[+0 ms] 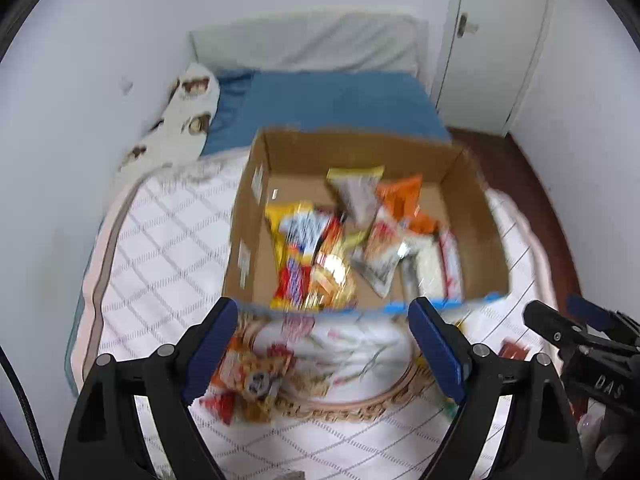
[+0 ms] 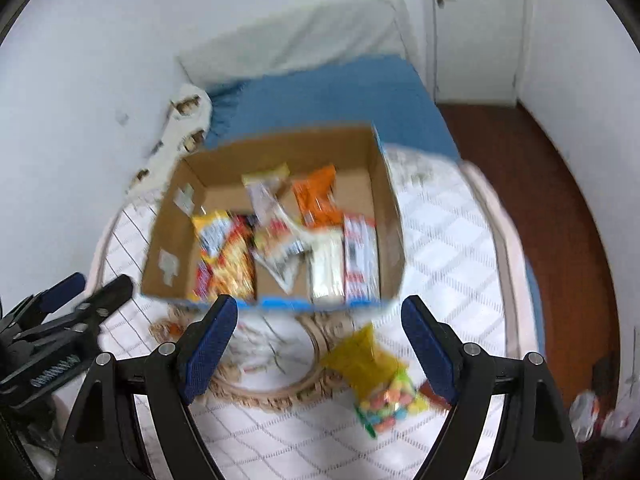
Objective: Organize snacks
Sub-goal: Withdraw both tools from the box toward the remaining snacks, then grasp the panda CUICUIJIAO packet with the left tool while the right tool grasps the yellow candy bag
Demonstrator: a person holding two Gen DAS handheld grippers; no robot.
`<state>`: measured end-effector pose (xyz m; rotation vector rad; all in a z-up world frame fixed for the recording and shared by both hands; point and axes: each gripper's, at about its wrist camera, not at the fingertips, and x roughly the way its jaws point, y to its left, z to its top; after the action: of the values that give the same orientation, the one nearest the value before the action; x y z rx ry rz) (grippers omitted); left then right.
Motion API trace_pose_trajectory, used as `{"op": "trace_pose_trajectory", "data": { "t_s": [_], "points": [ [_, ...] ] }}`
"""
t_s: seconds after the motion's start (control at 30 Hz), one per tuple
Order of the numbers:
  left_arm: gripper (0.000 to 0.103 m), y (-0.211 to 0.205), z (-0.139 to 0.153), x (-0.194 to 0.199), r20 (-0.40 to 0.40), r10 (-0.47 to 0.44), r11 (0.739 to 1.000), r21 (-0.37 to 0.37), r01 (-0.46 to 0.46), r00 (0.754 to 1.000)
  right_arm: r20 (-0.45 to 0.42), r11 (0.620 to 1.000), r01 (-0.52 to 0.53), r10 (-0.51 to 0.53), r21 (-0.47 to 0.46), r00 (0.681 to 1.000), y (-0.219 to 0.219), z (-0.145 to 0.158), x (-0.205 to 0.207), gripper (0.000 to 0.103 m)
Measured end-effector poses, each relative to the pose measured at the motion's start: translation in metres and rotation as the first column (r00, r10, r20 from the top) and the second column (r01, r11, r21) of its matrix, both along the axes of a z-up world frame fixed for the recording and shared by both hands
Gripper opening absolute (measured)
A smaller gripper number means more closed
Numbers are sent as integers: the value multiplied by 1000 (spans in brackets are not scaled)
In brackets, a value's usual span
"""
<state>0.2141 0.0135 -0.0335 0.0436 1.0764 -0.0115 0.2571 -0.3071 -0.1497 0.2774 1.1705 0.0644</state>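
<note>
An open cardboard box (image 1: 472, 216) (image 2: 380, 200) sits on the quilted bed and holds several snack packets, yellow, orange, red and white. Nearer than the box, my left gripper (image 1: 324, 348) hangs open with nothing between its blue pads, above an orange snack bag (image 1: 244, 376) lying on a round woven mat (image 1: 360, 408). In the right wrist view my right gripper (image 2: 324, 346) is open and empty too, over the mat (image 2: 280, 396), with a yellow bag of coloured candies (image 2: 376, 376) just inside its right finger. Each gripper shows at the edge of the other's view.
The white quilt (image 1: 160, 248) covers the bed, with a blue sheet (image 1: 332, 100) and a white pillow (image 1: 308, 44) beyond the box. White walls close the left side. Dark wooden floor (image 2: 532, 184) and a white door (image 2: 476, 28) lie to the right. Small packets (image 2: 588, 412) lie on the floor.
</note>
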Motion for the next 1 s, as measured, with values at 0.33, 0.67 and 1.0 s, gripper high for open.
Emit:
{"op": "trace_pose_trajectory", "data": {
  "t_s": [0.33, 0.67, 1.0],
  "points": [
    [88, 37, -122, -24, -208, 98, 991, 113, -75, 973, -240, 982, -162, 135, -98, 961, 9, -152, 8, 86],
    [87, 113, -171, -53, -325, 268, 962, 146, -232, 907, -317, 977, -185, 142, -108, 938, 42, -199, 8, 79],
    [87, 151, -189, -27, -502, 309, 903, -113, -415, 808, -418, 991, -47, 96, 126, 903, 63, -212, -12, 76]
  ]
}}
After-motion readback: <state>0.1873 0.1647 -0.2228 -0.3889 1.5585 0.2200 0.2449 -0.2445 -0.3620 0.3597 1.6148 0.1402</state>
